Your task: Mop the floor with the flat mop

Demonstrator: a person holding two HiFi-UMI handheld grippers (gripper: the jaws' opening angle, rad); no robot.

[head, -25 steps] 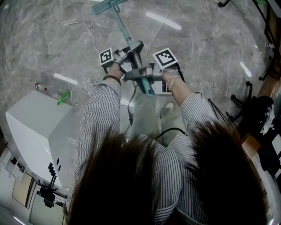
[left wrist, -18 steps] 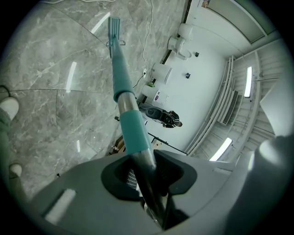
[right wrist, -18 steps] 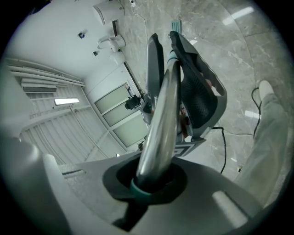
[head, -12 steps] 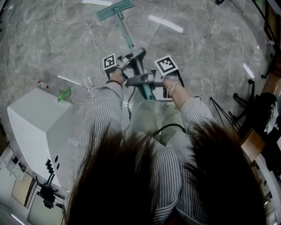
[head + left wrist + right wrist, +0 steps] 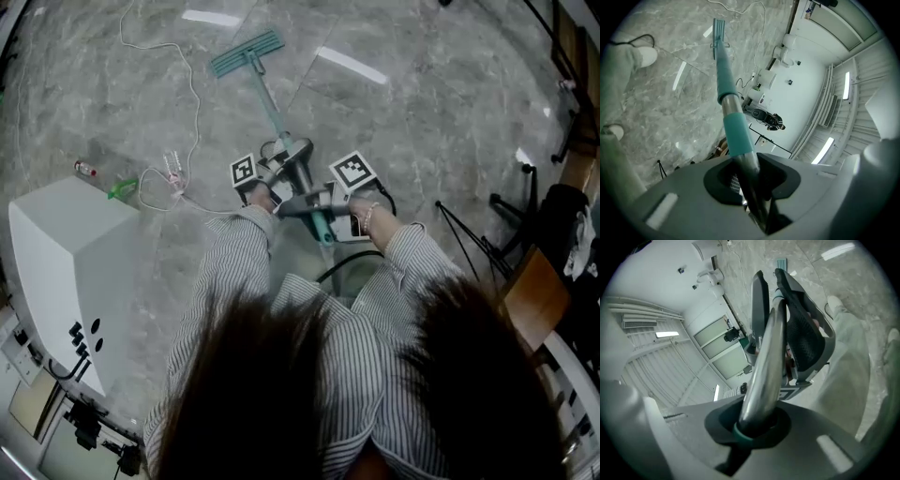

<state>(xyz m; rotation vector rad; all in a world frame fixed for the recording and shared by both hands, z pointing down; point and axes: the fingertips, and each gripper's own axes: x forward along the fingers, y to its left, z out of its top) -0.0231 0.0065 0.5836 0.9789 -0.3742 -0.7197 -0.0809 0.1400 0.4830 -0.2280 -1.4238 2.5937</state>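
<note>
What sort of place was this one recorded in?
Probably an indoor lab or studio-type hall: polished grey stone floor, a white equipment cabinet, loose white cable and a tripod stand.

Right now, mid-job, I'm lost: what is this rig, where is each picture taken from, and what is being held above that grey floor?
There is no robot here. A person in a striped shirt holds a clamp-like tool in each hand. The head view comes from a camera on the person's head, looking steeply down. The left gripper view and the right gripper view come from cameras riding on each tool, looking along its jaws. The left tool and the right tool are both shut on the mop handle. The mop head lies flat on the floor. The black-and-white squares are markers fixed on the tools. Also on the floor are a white cable, a small bottle and a white box.
</note>
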